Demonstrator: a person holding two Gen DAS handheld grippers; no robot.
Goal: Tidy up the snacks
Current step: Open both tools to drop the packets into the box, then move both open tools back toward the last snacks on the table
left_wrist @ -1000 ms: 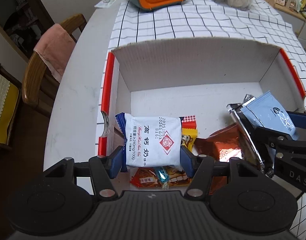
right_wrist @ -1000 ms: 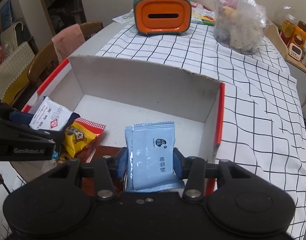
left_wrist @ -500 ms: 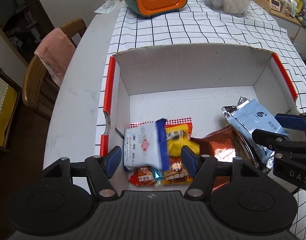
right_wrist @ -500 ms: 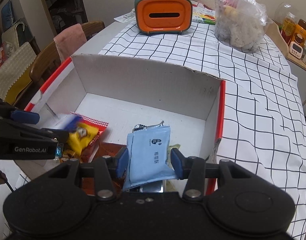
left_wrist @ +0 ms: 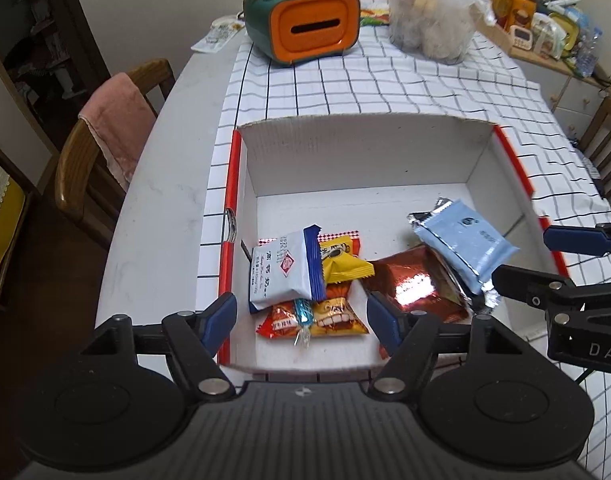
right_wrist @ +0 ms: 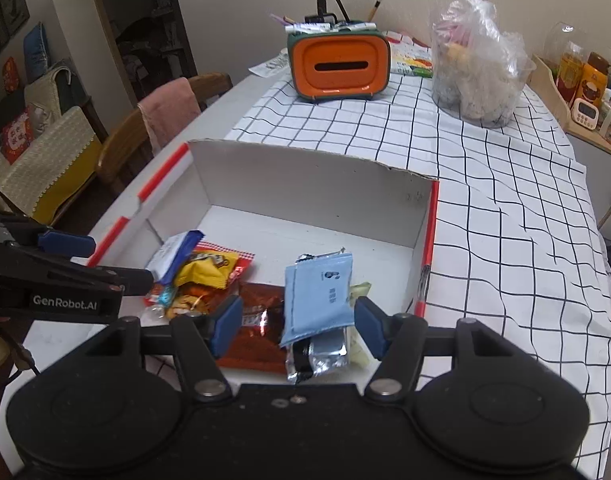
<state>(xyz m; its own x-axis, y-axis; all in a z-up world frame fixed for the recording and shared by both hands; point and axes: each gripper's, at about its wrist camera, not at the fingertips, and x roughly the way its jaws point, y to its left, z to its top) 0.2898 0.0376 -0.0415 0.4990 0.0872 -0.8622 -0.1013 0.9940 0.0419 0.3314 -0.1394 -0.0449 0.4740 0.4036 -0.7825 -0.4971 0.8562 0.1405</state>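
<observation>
A white cardboard box point(left_wrist: 361, 160) with red edges holds several snack packets. A white-and-blue milk packet point(left_wrist: 283, 272) lies on a yellow packet point(left_wrist: 341, 266) and an orange one point(left_wrist: 329, 320) at the box's left. A light blue packet point(left_wrist: 465, 246) lies on a silver packet and a shiny brown packet point(left_wrist: 413, 286) at the right. My left gripper point(left_wrist: 301, 318) is open and empty above the box's near edge. My right gripper point(right_wrist: 297, 326) is open, just behind the light blue packet point(right_wrist: 319, 296). The box point(right_wrist: 305, 180) also shows in the right wrist view.
An orange and green tissue box point(left_wrist: 305, 24) and a clear plastic bag point(left_wrist: 429, 12) of food stand at the back of the checked tablecloth point(left_wrist: 385, 88). A wooden chair point(left_wrist: 101, 152) with a pink towel stands left of the table. Shelves with jars are at the far right.
Both grippers opened and let go. The white-and-blue packet dropped onto the left pile, the light blue packet onto the right pile. Both grippers drew back and up from the box.
</observation>
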